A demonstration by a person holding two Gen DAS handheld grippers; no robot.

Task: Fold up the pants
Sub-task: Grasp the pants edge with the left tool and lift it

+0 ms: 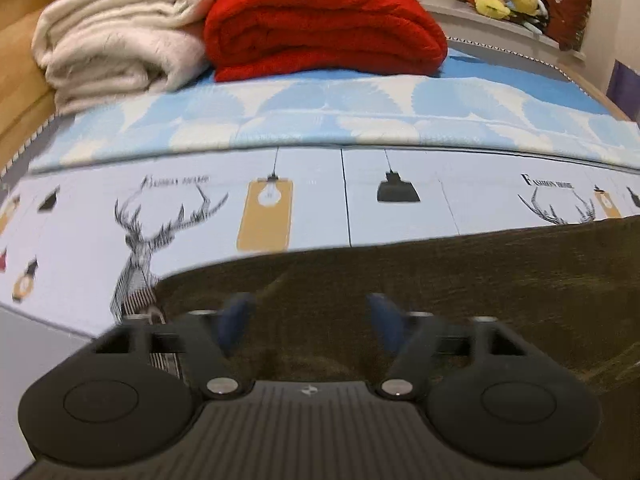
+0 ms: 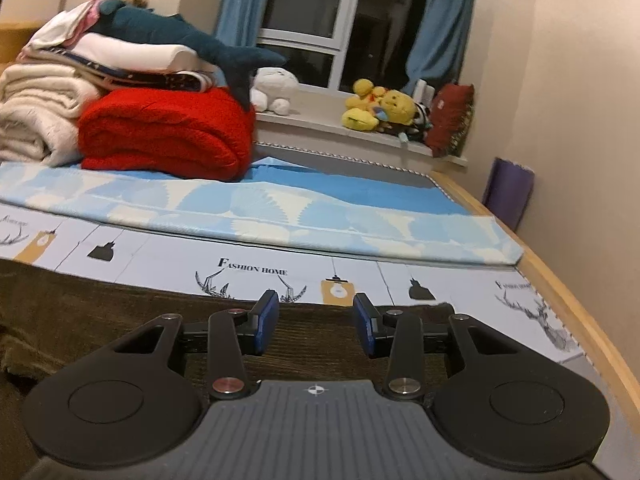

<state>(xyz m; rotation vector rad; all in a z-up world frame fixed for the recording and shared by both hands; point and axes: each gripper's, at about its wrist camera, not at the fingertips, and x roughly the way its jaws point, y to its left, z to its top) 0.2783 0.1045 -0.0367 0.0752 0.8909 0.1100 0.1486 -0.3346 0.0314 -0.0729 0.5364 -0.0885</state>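
Observation:
Dark olive-brown pants [image 1: 460, 272] lie spread flat on a pale printed bed sheet [image 1: 320, 200]. In the left wrist view they fill the lower right, with their far edge running across the middle. My left gripper [image 1: 308, 300] hovers over the pants near their left end. Its blue pads [image 1: 234, 320] are blurred, stand apart, and grip no cloth. In the right wrist view the pants [image 2: 100, 304] stretch from the left to under my right gripper [image 2: 315, 300]. It sits at their far edge, jaws apart, blue pads [image 2: 266, 320] pinching nothing.
A folded red blanket [image 2: 168, 132] and cream blankets [image 1: 116, 44] are stacked at the bed's far end on a blue patterned mat [image 2: 320, 216]. A plush shark [image 2: 180, 36] lies on top. Plush toys [image 2: 380, 112] sit on the windowsill. The wooden bed frame [image 2: 560, 288] runs along the right.

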